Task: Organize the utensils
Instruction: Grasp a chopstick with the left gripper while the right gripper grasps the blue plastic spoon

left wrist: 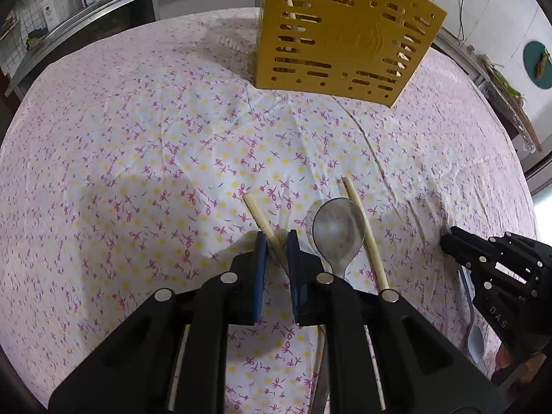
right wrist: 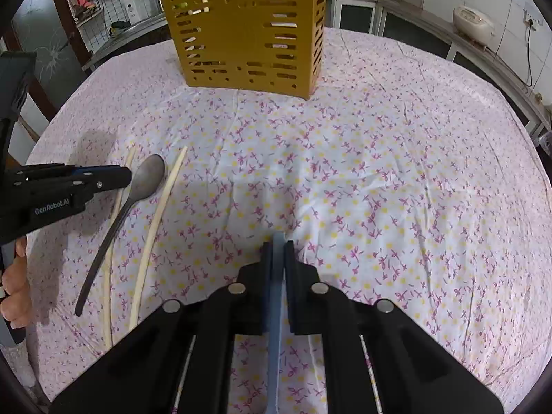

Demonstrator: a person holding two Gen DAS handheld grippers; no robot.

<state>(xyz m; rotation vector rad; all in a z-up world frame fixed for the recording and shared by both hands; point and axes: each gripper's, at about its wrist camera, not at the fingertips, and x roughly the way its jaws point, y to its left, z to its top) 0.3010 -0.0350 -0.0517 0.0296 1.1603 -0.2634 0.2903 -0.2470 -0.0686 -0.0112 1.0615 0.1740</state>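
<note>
Utensils split between table and holder. Yellow holder (right wrist: 246, 31) stands upright at the far side of the floral cloth (right wrist: 379, 172), with a few pale sticks already poking out of its top, so part of the job looks done.

Left on the cloth: metal spoon (left wrist: 338, 229), a chopstick (left wrist: 365, 233) just right of it, another chopstick (left wrist: 258, 214) just left of it. All near the left gripper (left wrist: 276, 241), well apart from the holder.

Left gripper: jaws narrowly apart, straddling the left chopstick low over the cloth. Pads sit close on both sides of the stick, but I cannot tell if they are actually pressing it. Looks like a pick in progress, not lifted yet.

Right gripper (right wrist: 277, 243): jaws nearly closed on a blue-grey handle (right wrist: 276, 296) that runs back between the fingers toward the camera. In the left view a pale blue spoon (left wrist: 475, 339) hangs under that gripper, bowl end down, so the handle is likely that spoon. It is held low near the cloth, still far from the holder.

Progress guess: roughly midway. Done: some sticks in holder. Left: carry the blue spoon to the holder and drop it in, then two chopsticks and the metal spoon. Which compartment each goes in is not readable from here.
</note>
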